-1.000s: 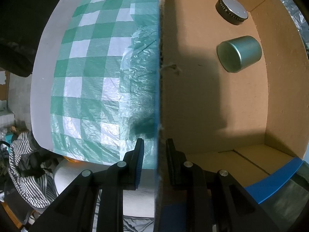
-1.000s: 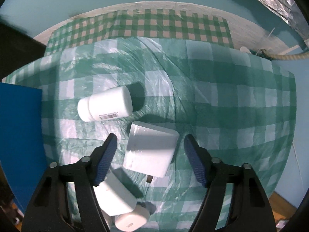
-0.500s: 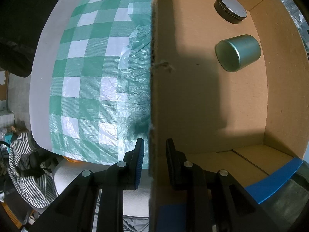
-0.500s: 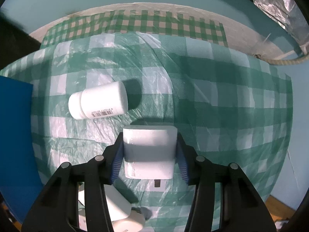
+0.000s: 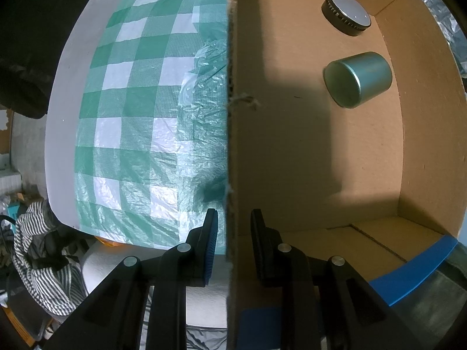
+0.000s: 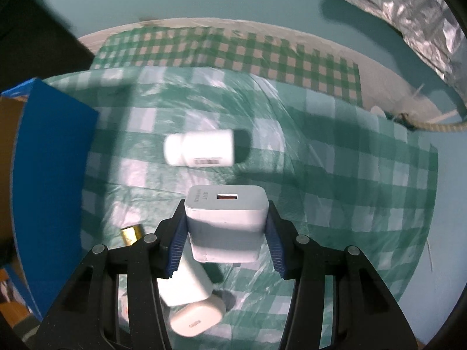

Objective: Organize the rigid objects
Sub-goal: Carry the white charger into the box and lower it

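Note:
My right gripper (image 6: 226,237) is shut on a white USB charger (image 6: 226,223), lifted above the green checked cloth (image 6: 335,157). On the cloth below lie a white pill bottle (image 6: 200,148) on its side, two more white chargers (image 6: 186,284) (image 6: 197,319) and a small gold item (image 6: 132,233). My left gripper (image 5: 232,242) is shut on the wall of a cardboard box (image 5: 232,116), one finger on each side. Inside the box lie a grey-green metal tin (image 5: 357,78) and a dark round puck (image 5: 346,13).
The box's blue-taped side (image 6: 52,175) rises at the left of the right wrist view. A rope (image 6: 432,127) and crinkled foil (image 6: 408,14) are at the far right. Striped fabric (image 5: 38,262) lies below the table's left edge (image 5: 58,145).
My right gripper closed on the white charger and lifted it off the cloth, turning a little. The left gripper stayed clamped on the box wall.

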`<state>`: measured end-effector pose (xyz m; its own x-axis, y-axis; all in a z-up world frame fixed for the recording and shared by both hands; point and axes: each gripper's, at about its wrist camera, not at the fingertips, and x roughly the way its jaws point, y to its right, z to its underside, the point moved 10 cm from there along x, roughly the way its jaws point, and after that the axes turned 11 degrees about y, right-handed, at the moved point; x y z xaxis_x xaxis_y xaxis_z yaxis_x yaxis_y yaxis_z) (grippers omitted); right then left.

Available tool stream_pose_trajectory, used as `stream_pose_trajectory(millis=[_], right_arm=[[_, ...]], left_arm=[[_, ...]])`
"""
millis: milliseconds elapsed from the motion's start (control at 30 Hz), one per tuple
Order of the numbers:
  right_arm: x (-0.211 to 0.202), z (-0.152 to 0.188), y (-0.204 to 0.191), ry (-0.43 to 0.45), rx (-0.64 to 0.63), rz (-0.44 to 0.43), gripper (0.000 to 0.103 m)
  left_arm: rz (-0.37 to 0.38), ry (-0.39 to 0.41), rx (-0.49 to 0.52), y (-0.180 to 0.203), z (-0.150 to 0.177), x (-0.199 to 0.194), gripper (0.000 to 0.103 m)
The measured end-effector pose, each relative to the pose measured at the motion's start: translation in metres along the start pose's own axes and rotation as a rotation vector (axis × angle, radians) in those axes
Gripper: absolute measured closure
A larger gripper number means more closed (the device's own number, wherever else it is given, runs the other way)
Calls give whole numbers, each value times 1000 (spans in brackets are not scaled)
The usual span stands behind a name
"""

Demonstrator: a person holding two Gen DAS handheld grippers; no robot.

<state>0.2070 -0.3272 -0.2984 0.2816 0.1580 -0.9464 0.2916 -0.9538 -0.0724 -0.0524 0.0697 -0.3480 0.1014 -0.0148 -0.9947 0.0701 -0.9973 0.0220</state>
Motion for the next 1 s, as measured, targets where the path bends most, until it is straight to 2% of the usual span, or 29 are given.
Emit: stream_pose_trajectory(millis=[400, 767, 1000], right_arm=[[-42, -23, -54, 51, -121, -93, 54], [-71, -56, -139, 97, -256, -200, 54], [-75, -66, -188, 108, -368, -231, 54]], left_arm=[[6, 5, 7, -1, -2, -1, 80], [5, 5, 14, 2, -5, -2, 80], [3, 7, 19, 6, -7, -2, 80]])
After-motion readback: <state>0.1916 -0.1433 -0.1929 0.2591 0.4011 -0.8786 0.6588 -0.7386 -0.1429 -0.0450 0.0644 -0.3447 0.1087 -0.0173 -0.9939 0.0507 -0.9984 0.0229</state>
